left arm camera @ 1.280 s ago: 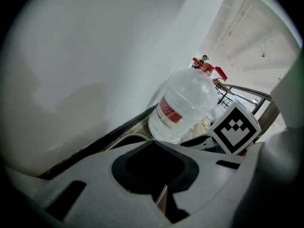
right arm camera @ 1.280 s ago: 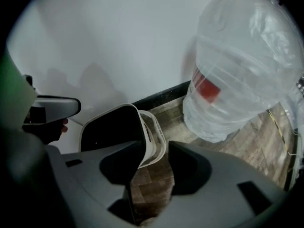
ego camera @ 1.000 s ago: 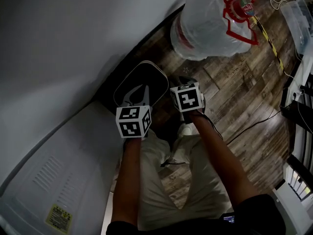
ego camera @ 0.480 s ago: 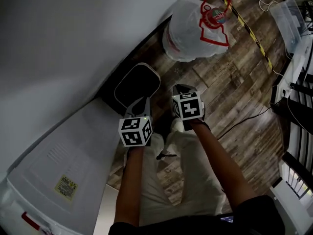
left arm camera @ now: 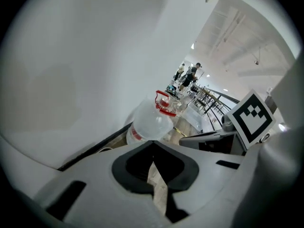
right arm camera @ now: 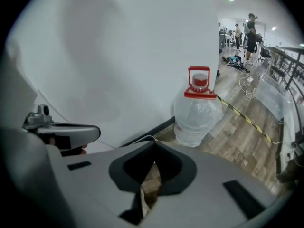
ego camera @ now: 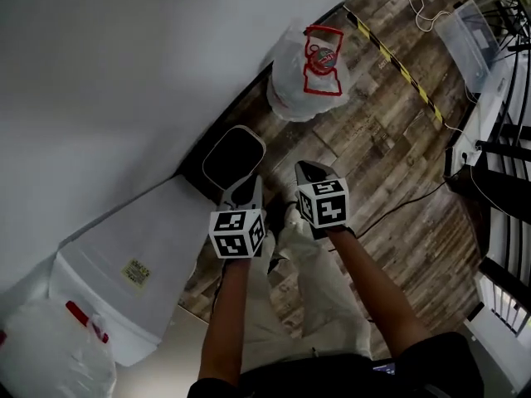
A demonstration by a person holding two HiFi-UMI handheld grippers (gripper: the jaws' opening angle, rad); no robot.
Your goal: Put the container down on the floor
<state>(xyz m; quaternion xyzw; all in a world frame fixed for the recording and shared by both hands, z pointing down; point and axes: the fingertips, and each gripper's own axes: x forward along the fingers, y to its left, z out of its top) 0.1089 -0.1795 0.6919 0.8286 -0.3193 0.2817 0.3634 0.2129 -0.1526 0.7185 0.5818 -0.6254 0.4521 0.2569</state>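
1. Well, the container is down: the dark tub with a pale rim sits on the wood floor, tight against the white wall.
2. A second ago both grippers were right at its near rim; they've lifted clear and are now apart from it.
3. Left gripper: jaws closed tip to tip, nothing between them.
4. Right gripper: jaws have just been closing and are pressed together, empty too.
5. Beyond the tub, the big clear water jug with its red handle stands upright by the wall, looking smaller than before.
6. More of the white box at lower left has come into sight.
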